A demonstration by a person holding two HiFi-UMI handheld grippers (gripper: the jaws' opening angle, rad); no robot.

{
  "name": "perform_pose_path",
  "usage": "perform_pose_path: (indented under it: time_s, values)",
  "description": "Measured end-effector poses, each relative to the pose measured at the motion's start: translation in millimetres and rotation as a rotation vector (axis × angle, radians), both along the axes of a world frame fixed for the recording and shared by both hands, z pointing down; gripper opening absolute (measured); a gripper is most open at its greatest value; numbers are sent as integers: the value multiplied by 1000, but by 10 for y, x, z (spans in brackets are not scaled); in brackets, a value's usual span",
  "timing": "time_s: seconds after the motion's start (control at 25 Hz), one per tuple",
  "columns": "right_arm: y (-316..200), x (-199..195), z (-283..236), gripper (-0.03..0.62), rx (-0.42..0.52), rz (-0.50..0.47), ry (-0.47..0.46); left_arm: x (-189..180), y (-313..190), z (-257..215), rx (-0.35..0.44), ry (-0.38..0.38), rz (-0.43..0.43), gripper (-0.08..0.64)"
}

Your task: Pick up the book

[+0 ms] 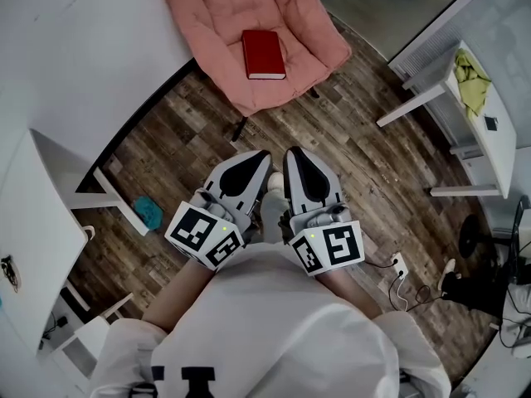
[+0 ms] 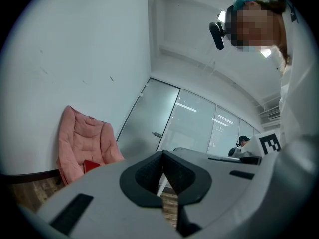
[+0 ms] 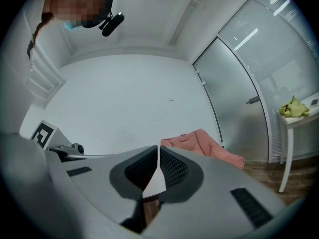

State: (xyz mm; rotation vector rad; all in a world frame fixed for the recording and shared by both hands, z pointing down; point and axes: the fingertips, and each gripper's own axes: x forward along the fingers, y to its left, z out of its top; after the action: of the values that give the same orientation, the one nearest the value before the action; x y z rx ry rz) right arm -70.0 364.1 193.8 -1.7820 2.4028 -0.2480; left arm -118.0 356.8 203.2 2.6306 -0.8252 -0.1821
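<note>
A person in a white shirt (image 1: 274, 330) stands on a wooden floor (image 1: 365, 164), holding the left gripper (image 1: 257, 159) and the right gripper (image 1: 296, 156) side by side, close to the body and pointing level ahead. Both pairs of jaws are clenched, and neither holds anything. Low to the left, a small teal object (image 1: 149, 210) sits beside the leg of a white bench (image 1: 41, 214). Straight ahead and well apart from both grippers, the red book (image 1: 264, 54) lies flat on the seat of a pink padded chair (image 1: 220, 15), which stands against a white wall (image 1: 75, 40). Off to the right, another white bench (image 1: 502, 135) carries a crumpled yellow-green cloth (image 1: 471, 81).
</note>
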Motion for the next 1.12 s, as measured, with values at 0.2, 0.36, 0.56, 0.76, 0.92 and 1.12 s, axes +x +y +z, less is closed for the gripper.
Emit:
perform_pose_path:
  time_s: [0.2, 0.36, 0.56, 0.76, 0.92, 1.12]
  values:
    - [-226, 11, 23, 35, 2, -26, -5, 26, -203, 16, 2, -7, -18, 3]
    - [-503, 76, 98, 35, -10, -46, -13, 99, -465, 68, -2, -14, -35, 3]
    - [-969, 260, 94, 35, 1, -62, -10, 274, -927, 98, 3, -22, -52, 3]
    - [-1495, 602, 50, 35, 2, -69, -7, 583, -1457, 29, 15, -12, -71, 3]
    - [-1884, 831, 26, 35, 6, -89, -1, 805, -1849, -31, 30, -8, -92, 3]
    - [-2244, 1051, 54, 35, -5, -109, -9, 1035, -2183, -83, 51, -3, -113, 3]
